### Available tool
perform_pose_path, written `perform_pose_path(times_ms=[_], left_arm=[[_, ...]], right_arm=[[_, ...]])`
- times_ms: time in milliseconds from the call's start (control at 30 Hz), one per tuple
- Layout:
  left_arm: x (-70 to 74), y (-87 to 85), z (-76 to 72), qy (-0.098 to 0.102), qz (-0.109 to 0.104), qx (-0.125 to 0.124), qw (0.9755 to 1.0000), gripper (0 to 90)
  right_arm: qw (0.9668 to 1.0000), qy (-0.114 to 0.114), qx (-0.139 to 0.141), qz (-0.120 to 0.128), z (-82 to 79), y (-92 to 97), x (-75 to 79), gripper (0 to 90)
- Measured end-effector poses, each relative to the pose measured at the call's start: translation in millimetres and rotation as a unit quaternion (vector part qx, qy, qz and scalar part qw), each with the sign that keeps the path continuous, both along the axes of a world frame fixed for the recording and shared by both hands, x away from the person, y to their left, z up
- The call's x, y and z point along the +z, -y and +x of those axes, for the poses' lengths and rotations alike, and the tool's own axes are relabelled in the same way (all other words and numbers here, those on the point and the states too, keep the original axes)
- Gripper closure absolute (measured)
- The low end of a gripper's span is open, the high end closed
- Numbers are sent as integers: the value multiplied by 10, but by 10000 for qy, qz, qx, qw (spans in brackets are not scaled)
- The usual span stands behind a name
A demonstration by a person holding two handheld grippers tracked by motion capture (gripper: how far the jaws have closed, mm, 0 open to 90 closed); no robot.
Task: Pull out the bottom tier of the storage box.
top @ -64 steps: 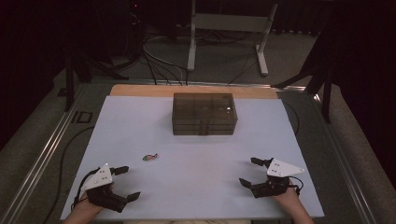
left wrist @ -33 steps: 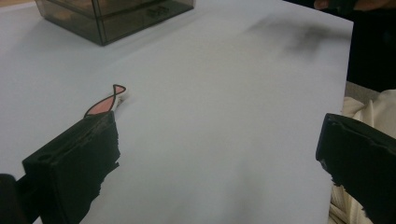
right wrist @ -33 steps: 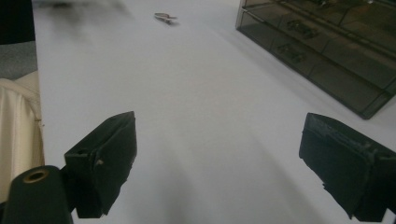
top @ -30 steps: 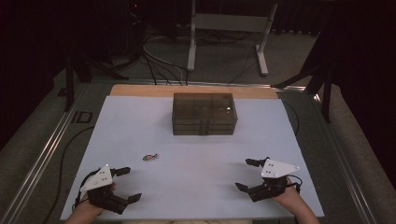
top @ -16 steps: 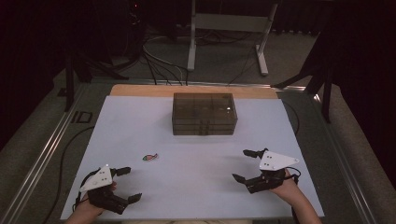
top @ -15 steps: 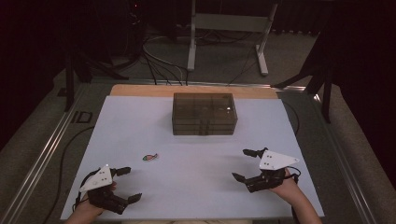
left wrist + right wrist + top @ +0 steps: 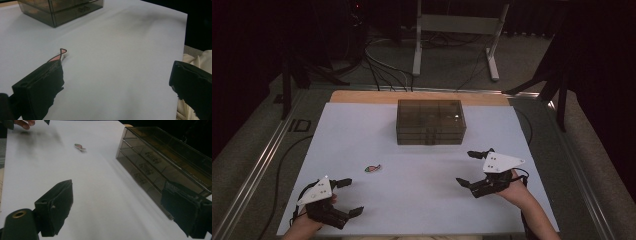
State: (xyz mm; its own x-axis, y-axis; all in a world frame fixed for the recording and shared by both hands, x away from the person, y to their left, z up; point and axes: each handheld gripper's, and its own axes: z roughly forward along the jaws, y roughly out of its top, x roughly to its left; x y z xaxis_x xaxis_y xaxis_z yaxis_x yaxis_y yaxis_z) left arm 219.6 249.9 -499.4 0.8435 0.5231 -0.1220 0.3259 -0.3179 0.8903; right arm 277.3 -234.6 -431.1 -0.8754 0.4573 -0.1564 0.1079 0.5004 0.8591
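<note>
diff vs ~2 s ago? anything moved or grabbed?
The right gripper moved forward and inward across the white table sheet, toward the smoky translucent plastic drawer box; its jaws are open and hold nothing. The left gripper stayed at the near left corner, open and empty. The small flat fish-shaped piece and the drawer box have not moved. Nothing was taken hold of or let go.

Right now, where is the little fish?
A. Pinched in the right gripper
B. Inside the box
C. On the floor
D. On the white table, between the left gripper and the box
D: the fish lies flat on the white table, ahead of the open left gripper and nearer than the box; nothing grips it.
</note>
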Motion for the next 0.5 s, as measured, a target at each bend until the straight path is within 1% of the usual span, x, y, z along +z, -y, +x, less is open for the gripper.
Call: perform_pose_path(times_ms=[33,133,233,333,433,500], left_arm=[[0,0,0,-1,-4,4,10000,0],[-1,-4,2,1,-4,4,10000,0],[-2,-6,5,-2,-20,0,10000,0],[-3,-5,5,3,-3,-6,10000,0],[-1,-4,0,29,13,-6,10000,0],[0,-4,-1,18,-4,-4,10000,0]], right_arm=[[10000,-25,25,7,15,-6,7,109],[10000,-5,49,-50,59,-31,20,108],[9999,56,62,-104,94,-63,34,108],[9997,186,79,-157,126,-99,49,108],[9995,231,100,-211,164,-139,55,109],[9991,313,101,-281,187,-170,56,109]])
